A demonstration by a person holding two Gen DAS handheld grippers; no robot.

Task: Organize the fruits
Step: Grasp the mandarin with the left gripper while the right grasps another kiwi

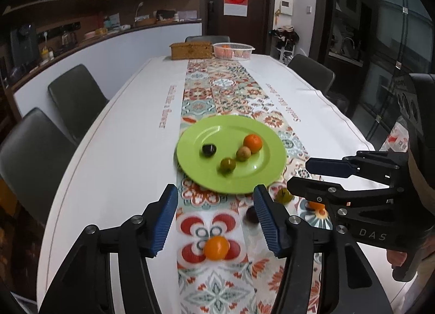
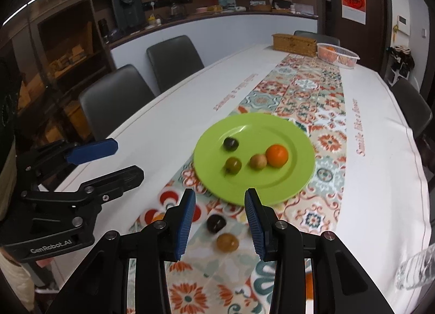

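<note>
Left wrist view: the left gripper [image 1: 216,218], jaws apart and empty, hovers above an orange [image 1: 216,248] on the patterned table runner [image 1: 217,295], lower centre of frame. A green plate [image 1: 190,148] at mid-frame already carries four fruits. Right wrist view: the right gripper [image 2: 220,222], jaws also parted with nothing between them, looks down on a dark plum [image 2: 216,223] and a yellow-brown fruit [image 2: 227,242]. These small round fruits look light, smooth and apt to roll; a grip across the widest middle seems safest.
</note>
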